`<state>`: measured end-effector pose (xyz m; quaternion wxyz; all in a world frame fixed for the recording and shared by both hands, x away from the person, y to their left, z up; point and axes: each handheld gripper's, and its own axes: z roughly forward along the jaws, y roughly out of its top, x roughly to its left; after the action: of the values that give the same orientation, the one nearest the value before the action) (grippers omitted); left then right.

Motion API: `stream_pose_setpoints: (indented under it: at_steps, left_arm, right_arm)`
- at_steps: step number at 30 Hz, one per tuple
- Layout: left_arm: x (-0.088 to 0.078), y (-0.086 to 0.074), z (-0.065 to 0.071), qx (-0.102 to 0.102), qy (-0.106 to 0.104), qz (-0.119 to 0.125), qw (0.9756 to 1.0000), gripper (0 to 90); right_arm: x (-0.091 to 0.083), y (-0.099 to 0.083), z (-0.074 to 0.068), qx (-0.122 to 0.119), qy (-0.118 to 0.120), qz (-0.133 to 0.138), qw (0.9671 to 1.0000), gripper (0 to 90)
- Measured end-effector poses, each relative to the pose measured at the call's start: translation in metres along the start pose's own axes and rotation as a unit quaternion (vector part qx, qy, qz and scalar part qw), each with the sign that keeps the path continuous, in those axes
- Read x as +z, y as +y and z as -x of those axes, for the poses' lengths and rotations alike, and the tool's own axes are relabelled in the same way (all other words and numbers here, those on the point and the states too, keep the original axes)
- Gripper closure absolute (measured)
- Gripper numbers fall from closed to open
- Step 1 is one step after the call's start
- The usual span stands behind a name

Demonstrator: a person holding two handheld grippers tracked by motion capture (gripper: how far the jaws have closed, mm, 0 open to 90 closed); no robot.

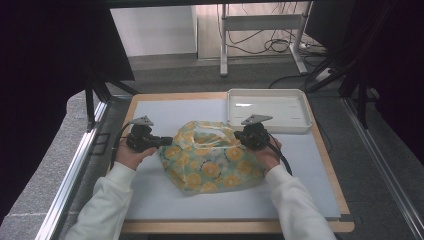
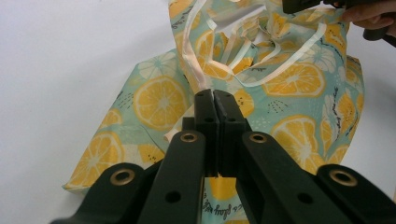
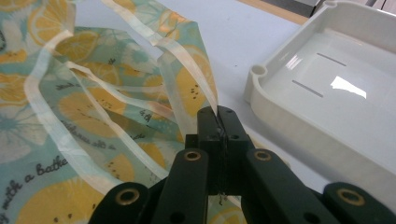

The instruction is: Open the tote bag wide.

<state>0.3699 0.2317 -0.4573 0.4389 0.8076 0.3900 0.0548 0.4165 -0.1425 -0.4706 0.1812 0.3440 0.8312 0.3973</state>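
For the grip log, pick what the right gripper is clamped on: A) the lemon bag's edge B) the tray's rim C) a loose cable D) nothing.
A: the right gripper has its jaws shut on the pale edge of the bag, with the tray apart beside it.

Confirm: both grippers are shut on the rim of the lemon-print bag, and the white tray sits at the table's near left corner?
Not quite. The white tray sits at the far right corner of the table, beyond the right gripper, as the high view shows. The rest holds: the left gripper and the right one are each shut on the rim of the lemon-print bag.
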Motion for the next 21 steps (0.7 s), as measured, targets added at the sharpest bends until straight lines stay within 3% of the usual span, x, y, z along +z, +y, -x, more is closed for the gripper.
stream_pose_setpoints:
  at_steps: [16,21]
  left_arm:
    - [-0.009,0.001,0.006,0.006,-0.015,0.021,0.9996,89.9]
    - [-0.011,0.001,0.008,0.007,-0.019,0.024,0.9995,89.9]
  right_arm:
    - [-0.031,-0.003,-0.007,0.016,0.018,0.062,0.9978,88.6]
    - [-0.038,-0.008,-0.008,0.019,0.02,0.07,0.9972,88.5]
